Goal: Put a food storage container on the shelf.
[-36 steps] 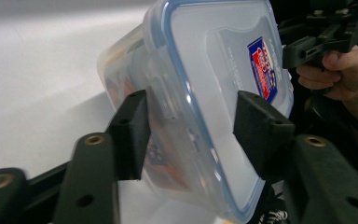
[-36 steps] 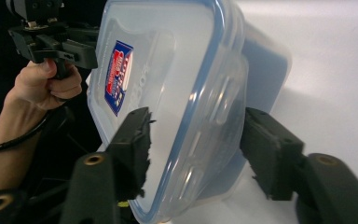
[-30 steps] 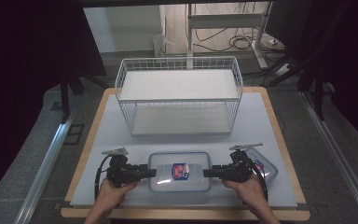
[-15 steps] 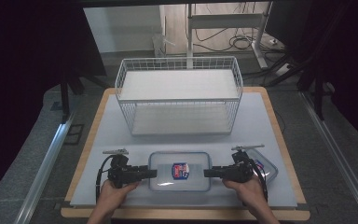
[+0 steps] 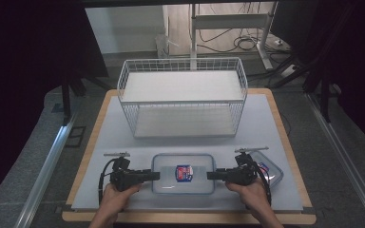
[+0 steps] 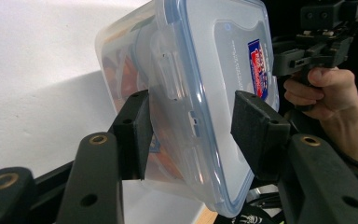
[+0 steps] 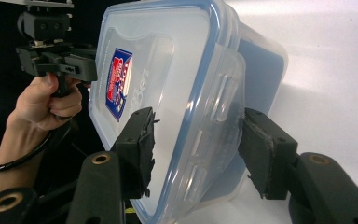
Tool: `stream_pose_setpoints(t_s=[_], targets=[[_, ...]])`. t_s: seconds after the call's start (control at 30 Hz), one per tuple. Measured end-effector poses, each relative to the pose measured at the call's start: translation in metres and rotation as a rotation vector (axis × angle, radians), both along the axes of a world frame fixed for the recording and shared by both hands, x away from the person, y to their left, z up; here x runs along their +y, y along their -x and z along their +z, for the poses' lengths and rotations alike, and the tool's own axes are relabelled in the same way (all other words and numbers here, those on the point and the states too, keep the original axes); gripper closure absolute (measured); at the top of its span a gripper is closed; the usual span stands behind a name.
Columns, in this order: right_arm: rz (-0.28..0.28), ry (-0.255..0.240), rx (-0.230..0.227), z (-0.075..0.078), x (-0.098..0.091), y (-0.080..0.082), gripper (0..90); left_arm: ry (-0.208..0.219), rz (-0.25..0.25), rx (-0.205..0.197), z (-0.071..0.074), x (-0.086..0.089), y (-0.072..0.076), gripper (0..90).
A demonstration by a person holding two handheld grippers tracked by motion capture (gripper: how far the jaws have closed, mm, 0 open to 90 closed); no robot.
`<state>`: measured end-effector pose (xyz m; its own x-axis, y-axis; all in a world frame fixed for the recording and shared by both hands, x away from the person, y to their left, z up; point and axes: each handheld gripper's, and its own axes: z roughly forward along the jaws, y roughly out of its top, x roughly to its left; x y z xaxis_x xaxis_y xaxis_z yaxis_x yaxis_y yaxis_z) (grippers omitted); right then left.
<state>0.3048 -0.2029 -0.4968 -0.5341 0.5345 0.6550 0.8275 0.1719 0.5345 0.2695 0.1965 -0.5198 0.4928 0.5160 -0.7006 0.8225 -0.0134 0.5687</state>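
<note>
Dim, dark-edged high view – bright white table (image 5: 275,128) – close claw views sharp, with soft shadows and glare.

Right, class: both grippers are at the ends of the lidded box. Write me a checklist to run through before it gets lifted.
1. Left gripper straddles the end latch of the clear lidded box: ok.
2. Right gripper straddles the opposite latch: ok.
3. Jaws clamped firmly on both ends: cannot tell.
4. Lid seated on the box: ok.
5. Wire basket stands apart, behind the box: ok.
6. Second container beside the right hand, possibly in the way: cannot tell.
</note>
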Motion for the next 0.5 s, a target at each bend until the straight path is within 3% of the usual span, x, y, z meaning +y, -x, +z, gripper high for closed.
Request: stream_pose_setpoints(t_s=[0.5], targets=[[-0.038,0.034,-0.094,0.010,-0.002,0.005,49.9,-0.065,0.024,-0.086,0.013,-0.011,0.002,51.9]])
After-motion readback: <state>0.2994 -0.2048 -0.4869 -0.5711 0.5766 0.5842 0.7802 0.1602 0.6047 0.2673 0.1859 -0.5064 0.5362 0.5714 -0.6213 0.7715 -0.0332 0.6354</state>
